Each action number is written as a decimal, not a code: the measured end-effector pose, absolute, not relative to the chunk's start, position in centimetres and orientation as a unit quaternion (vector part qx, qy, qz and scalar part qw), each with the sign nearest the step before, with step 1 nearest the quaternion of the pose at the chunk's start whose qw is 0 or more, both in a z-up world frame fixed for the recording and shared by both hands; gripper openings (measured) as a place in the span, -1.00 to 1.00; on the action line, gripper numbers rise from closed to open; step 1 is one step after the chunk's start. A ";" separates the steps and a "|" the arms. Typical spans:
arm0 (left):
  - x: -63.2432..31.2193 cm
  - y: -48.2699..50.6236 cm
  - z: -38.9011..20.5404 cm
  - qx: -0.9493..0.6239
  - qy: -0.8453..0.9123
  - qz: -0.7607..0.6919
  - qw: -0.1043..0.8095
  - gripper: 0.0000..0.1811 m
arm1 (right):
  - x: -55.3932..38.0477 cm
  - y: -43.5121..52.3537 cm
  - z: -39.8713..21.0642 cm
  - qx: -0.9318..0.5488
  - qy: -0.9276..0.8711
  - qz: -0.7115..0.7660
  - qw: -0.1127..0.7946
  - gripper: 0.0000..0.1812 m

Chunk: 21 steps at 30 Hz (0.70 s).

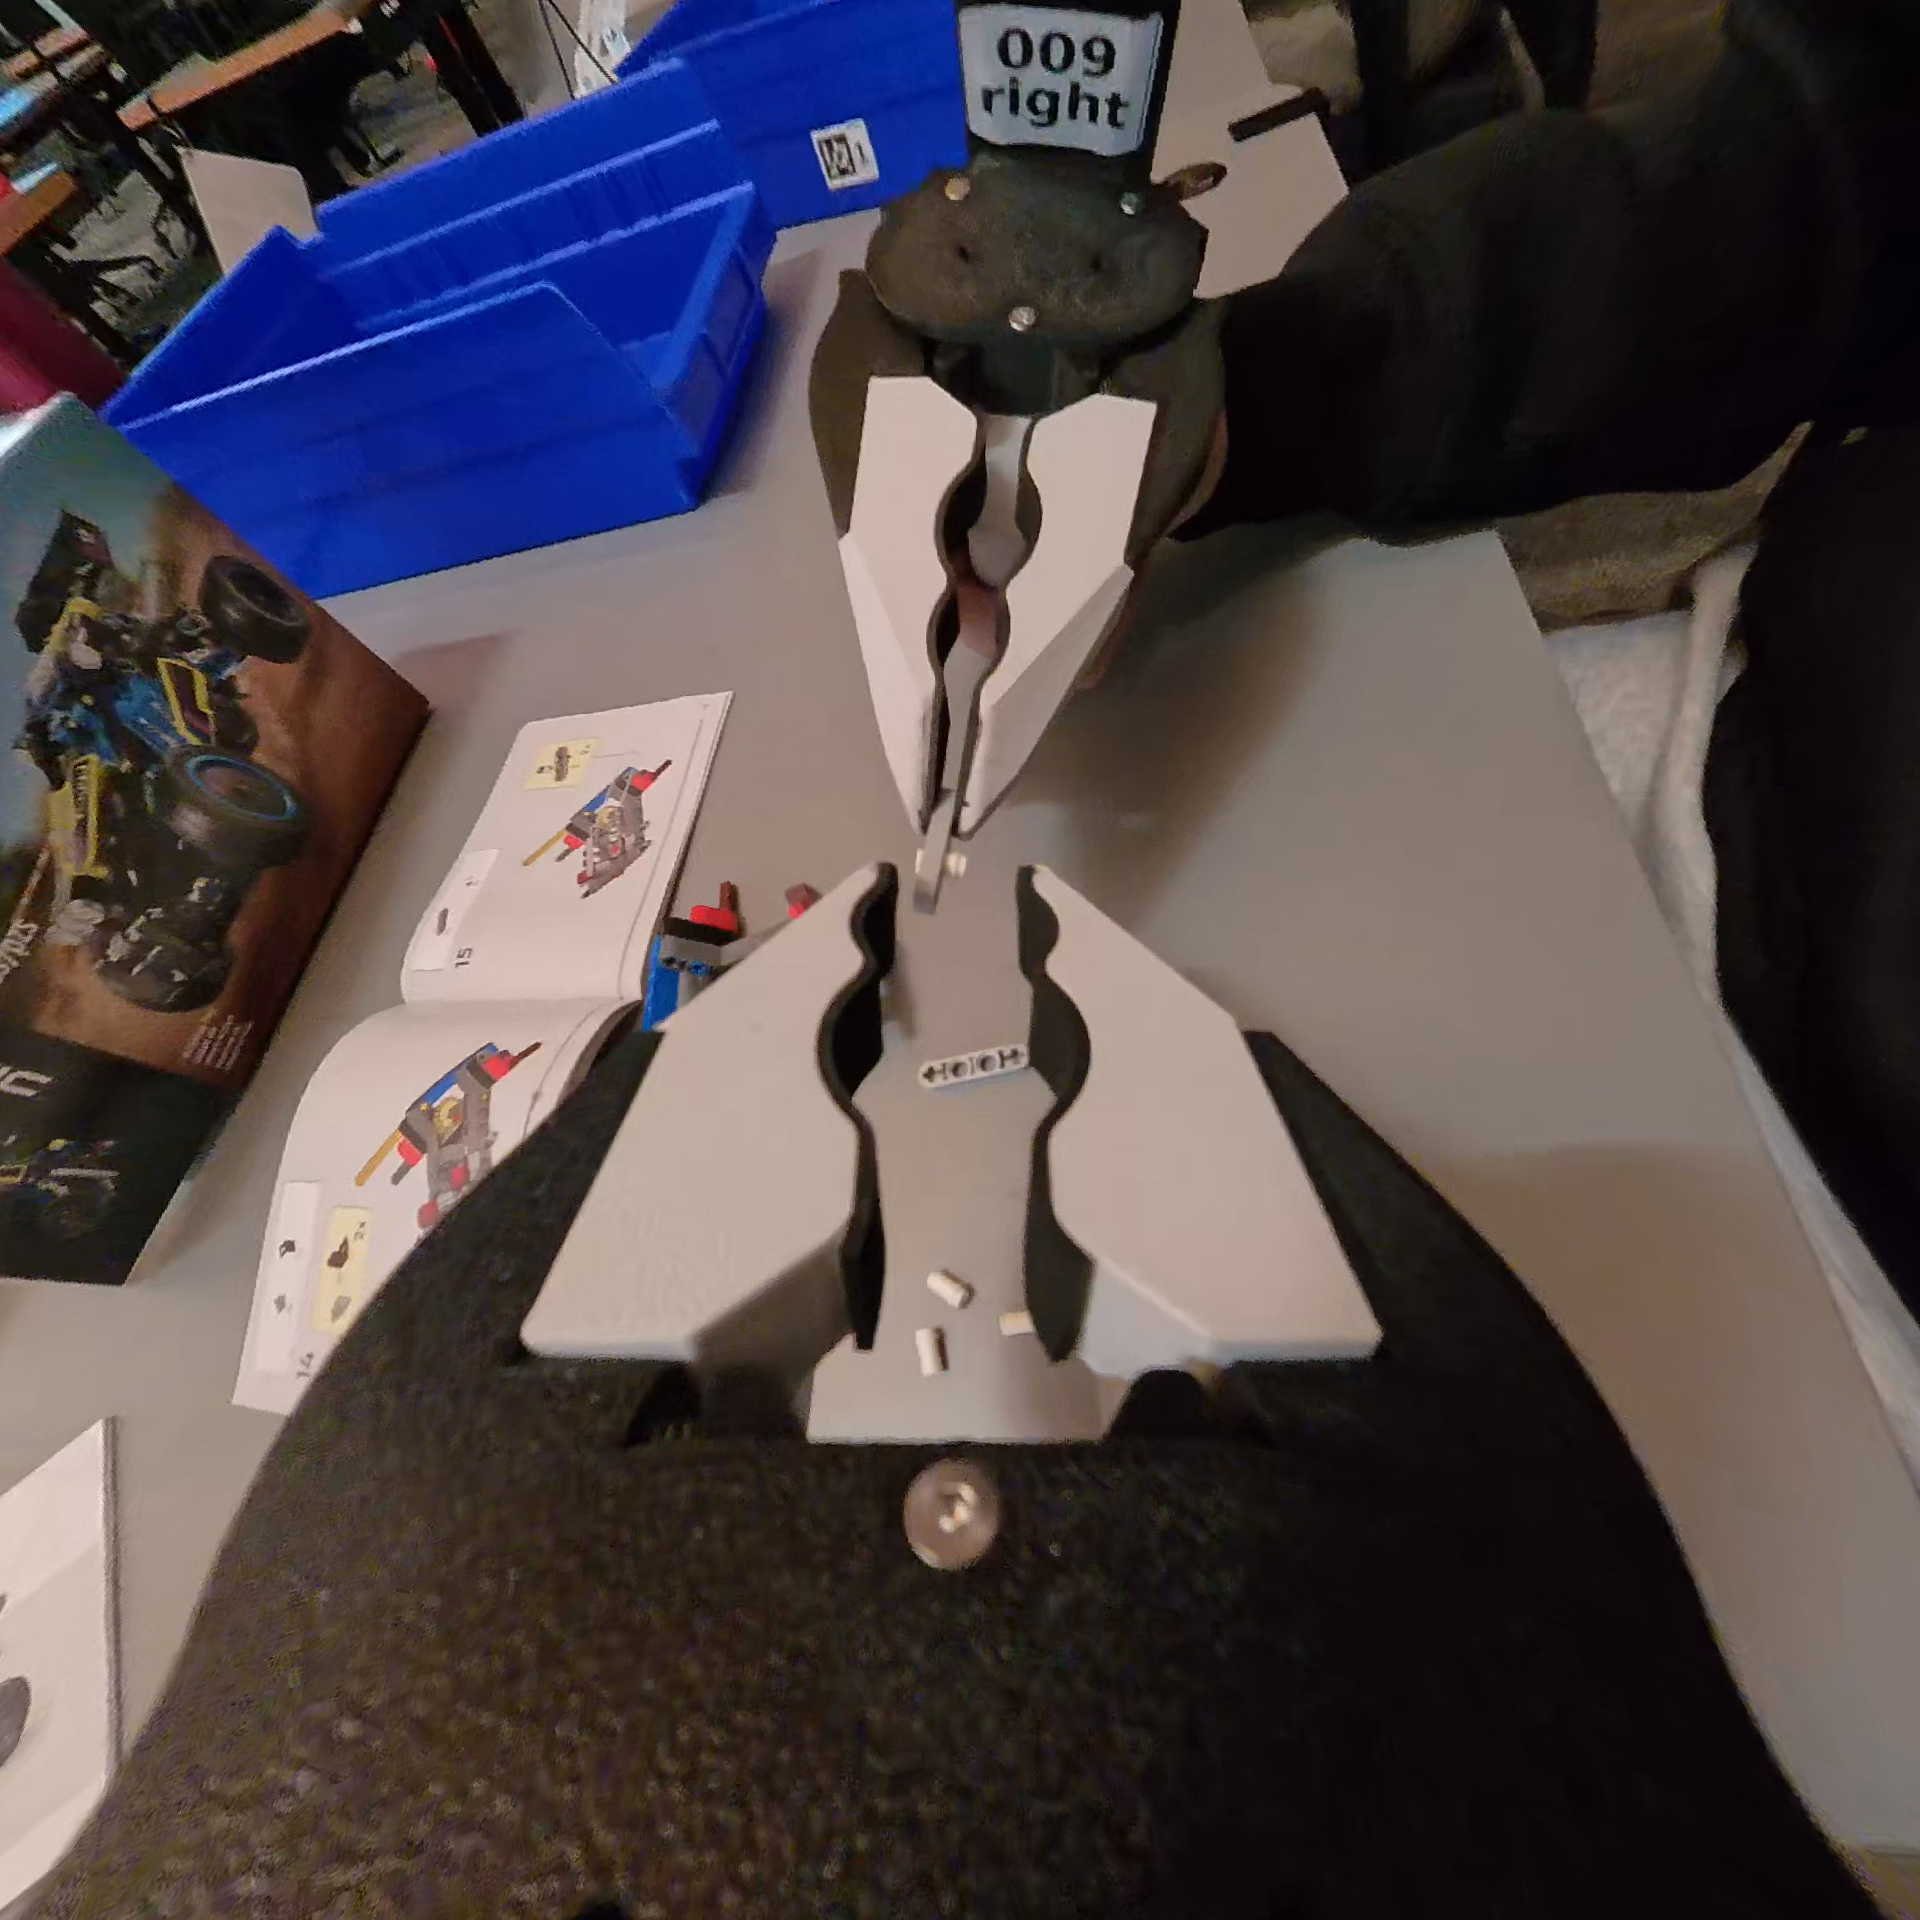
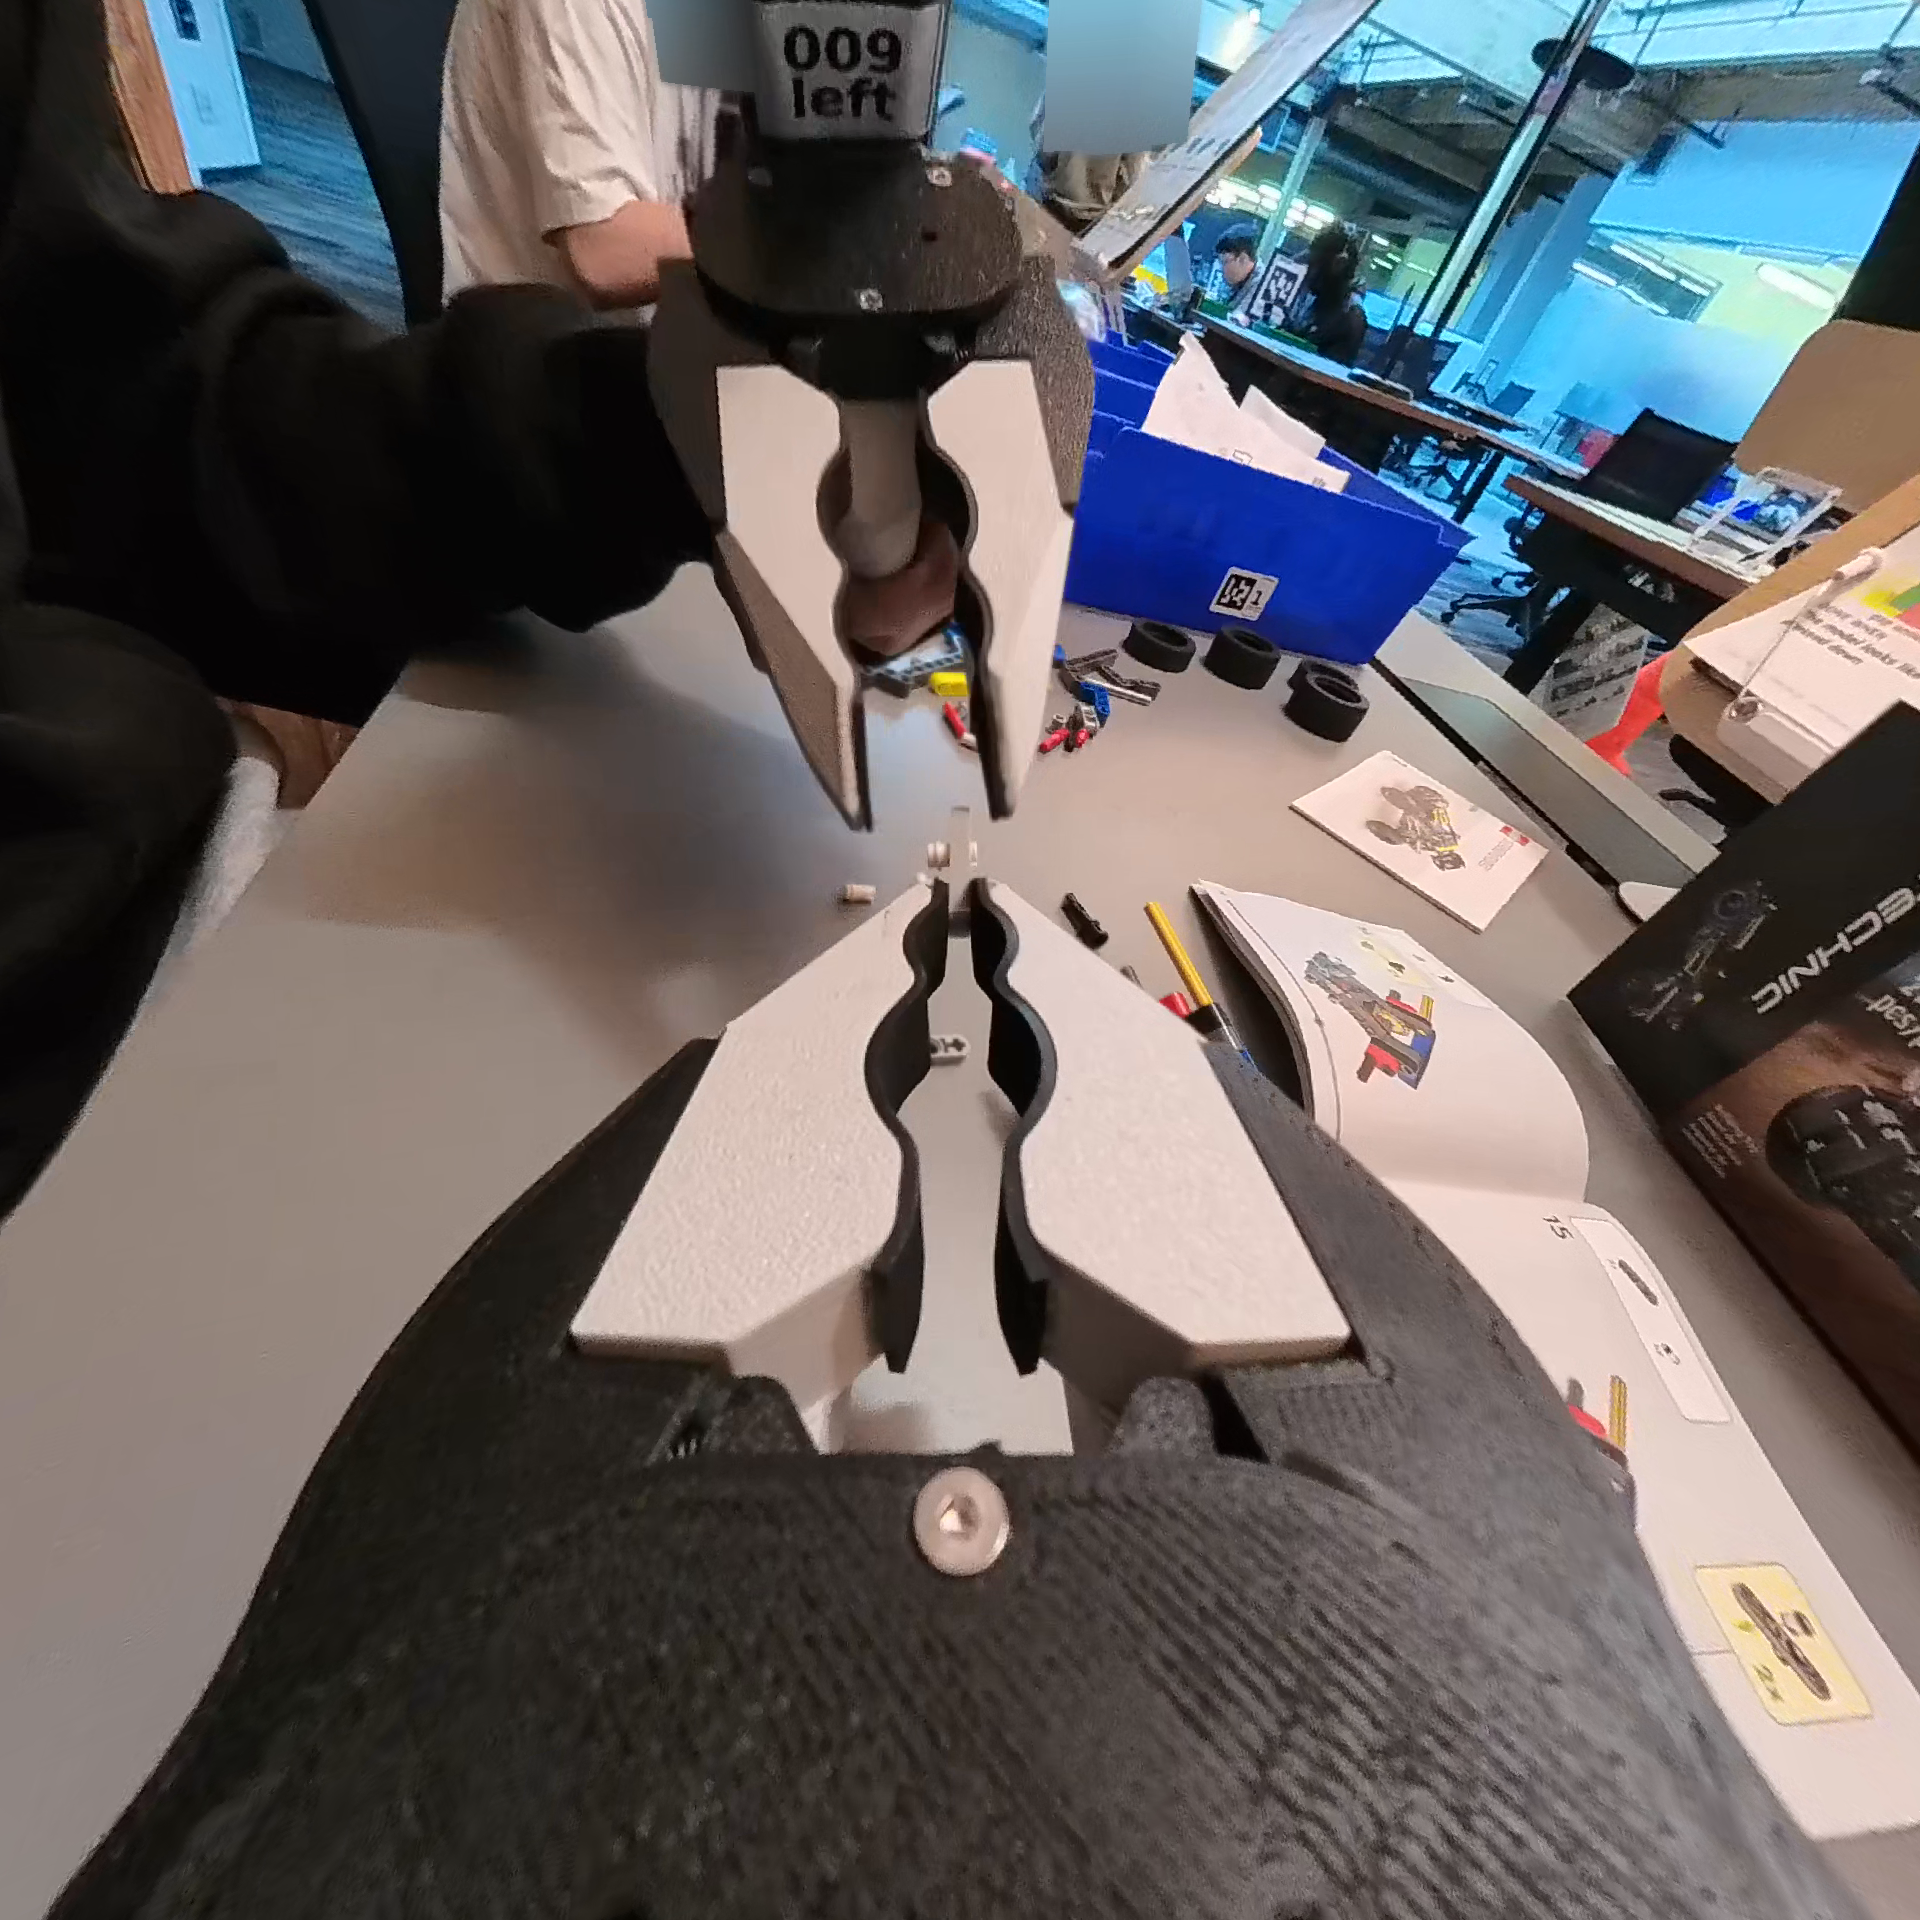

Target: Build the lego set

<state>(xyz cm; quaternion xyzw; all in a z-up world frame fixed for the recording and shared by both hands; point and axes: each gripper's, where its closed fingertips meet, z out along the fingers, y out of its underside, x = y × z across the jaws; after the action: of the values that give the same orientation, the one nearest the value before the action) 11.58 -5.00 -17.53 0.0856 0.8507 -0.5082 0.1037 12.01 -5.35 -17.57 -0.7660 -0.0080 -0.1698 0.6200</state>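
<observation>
My right gripper (image 2: 958, 891) is shut on a thin grey Lego beam (image 2: 962, 837) with small white pins in it, held just above the grey table. In the left wrist view the right gripper (image 1: 943, 826) comes in from the far side with the beam (image 1: 933, 881) hanging at its tips. My left gripper (image 1: 956, 883) is open and empty, its tips on either side of the beam's end; in the right wrist view it (image 2: 930, 816) faces me. A short light beam (image 1: 974, 1068) and three loose white pins (image 1: 948, 1288) lie on the table between the left fingers.
Blue bins (image 1: 468, 416) stand at the far left. An open instruction booklet (image 1: 582, 831) and the set's box (image 1: 156, 779) lie to the left, with a partly built blue and red model (image 1: 691, 961). Black tyres (image 2: 1242, 655), loose parts (image 2: 1091, 707), a yellow axle (image 2: 1174, 951) and a white pin (image 2: 854, 891) lie around. Less than 4 cm separates the two grippers' tips.
</observation>
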 end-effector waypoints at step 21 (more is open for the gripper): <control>13.0 -5.9 -16.9 0.060 0.835 -0.525 0.155 -0.94 | 12.5 -5.7 -16.6 -0.745 0.012 -0.177 0.643 -0.98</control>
<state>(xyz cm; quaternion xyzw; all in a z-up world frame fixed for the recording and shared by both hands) 13.01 -5.93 -16.90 0.0600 0.8349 -0.5247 0.1549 12.48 -5.73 -16.62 -0.7448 0.0119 -0.1770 0.6433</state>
